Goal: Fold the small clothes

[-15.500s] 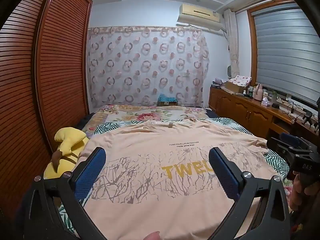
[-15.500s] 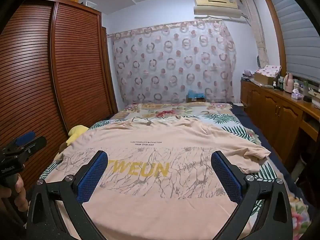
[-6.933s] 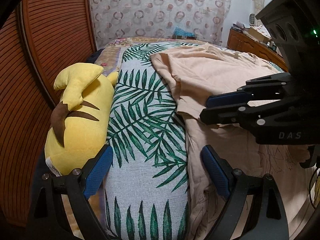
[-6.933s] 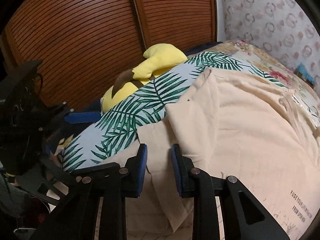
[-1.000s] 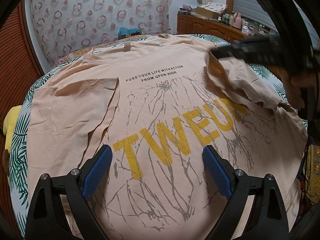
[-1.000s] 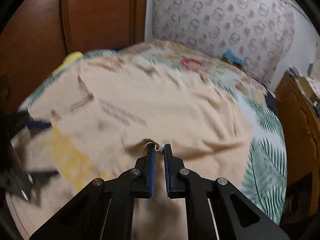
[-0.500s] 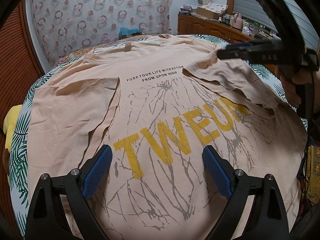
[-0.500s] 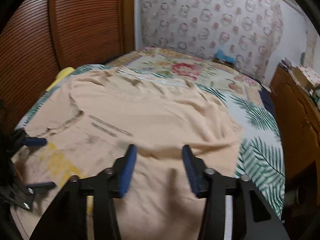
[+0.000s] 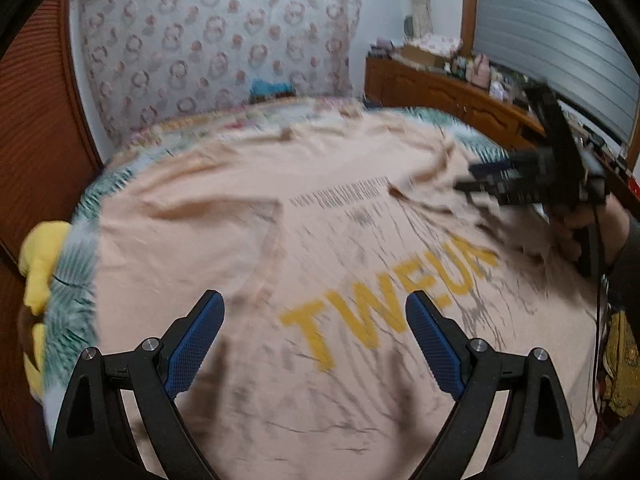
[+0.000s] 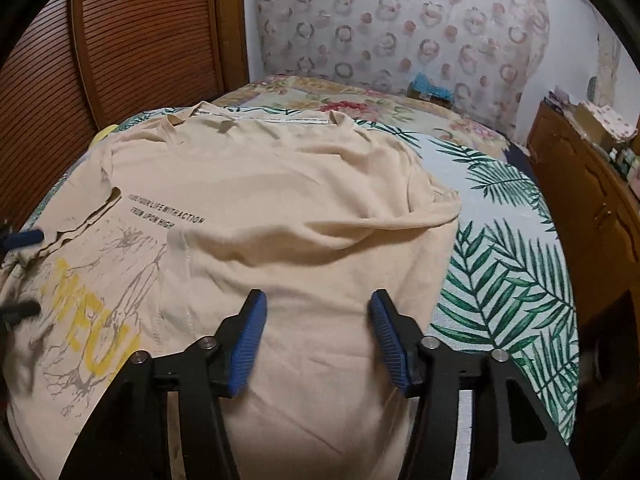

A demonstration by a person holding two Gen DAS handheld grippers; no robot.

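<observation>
Right gripper (image 10: pixel 315 326) hovers over the folded-in side of the shirt (image 10: pixel 280 208), jaws opening, nothing pinched between them. Left gripper (image 9: pixel 315 344) hangs wide open above the yellow lettering, gripping nothing. One peach shirt lies spread flat on the leaf-print bedspread (image 10: pixel 504 280), both side edges folded inward. One yellow plush toy (image 9: pixel 38 264) sits at the bed's left edge.

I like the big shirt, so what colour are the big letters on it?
Yellow letters on the peach T-shirt, clearest in the left wrist view.
</observation>
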